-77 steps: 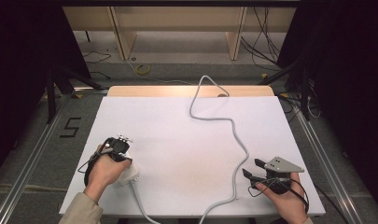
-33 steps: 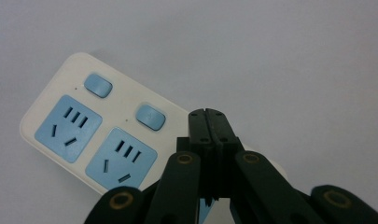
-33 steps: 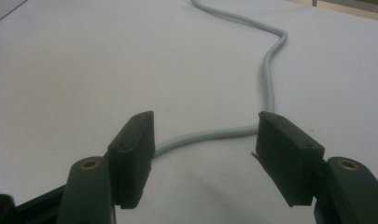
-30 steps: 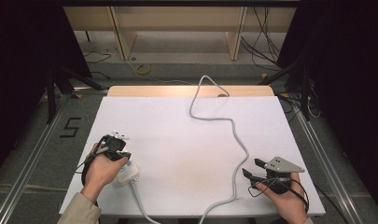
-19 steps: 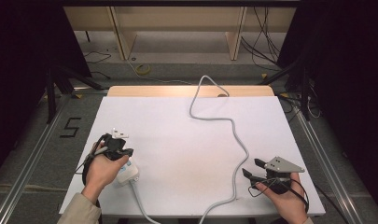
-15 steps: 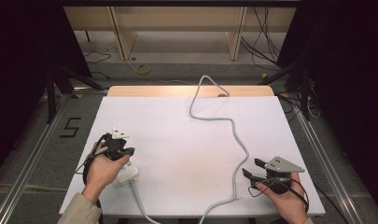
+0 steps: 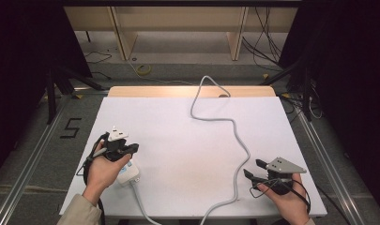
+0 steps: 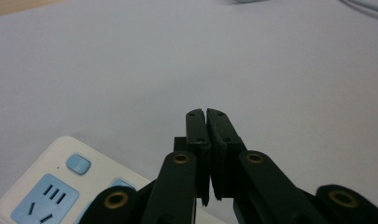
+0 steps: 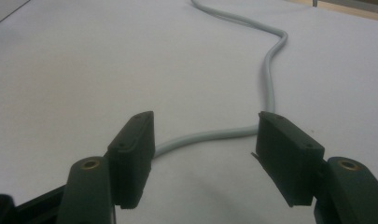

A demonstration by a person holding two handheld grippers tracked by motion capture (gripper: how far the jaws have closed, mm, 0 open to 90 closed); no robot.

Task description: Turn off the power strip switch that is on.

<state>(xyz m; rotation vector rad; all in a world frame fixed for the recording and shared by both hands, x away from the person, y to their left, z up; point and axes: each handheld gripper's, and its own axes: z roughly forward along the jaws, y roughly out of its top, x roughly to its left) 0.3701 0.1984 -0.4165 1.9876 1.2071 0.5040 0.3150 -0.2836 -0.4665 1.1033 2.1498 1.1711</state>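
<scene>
From above, the white power strip (image 7: pixel 127 172) lies at the near left part of the white table (image 7: pixel 178 140), partly under the person's left hand. The left gripper (image 7: pixel 124 149) hovers just over the strip's far end, its jaws drawn together with nothing between them. The strip's grey cable (image 7: pixel 230 126) leaves its near end, runs off the table's front edge, comes up again and snakes away across the table to the far edge. Well to the right of the strip, the right gripper (image 7: pixel 253 169) rests low near the table's front edge, just beside the cable, its jaws spread; it looks parked there, ready to take the cable.

In the left gripper view, the black jaws (image 8: pixel 206 140) stand pressed together, a hair's gap at most, empty. Below them to the left sits the power strip (image 8: pixel 51 186), its blue socket face and blue switch up, so the gripper seems to have let go or not yet gripped.

In the right gripper view, the jaws (image 9: pixel 205 154) stand wide apart and the cable (image 9: pixel 266 88) crosses the gap beyond them, untouched.
</scene>
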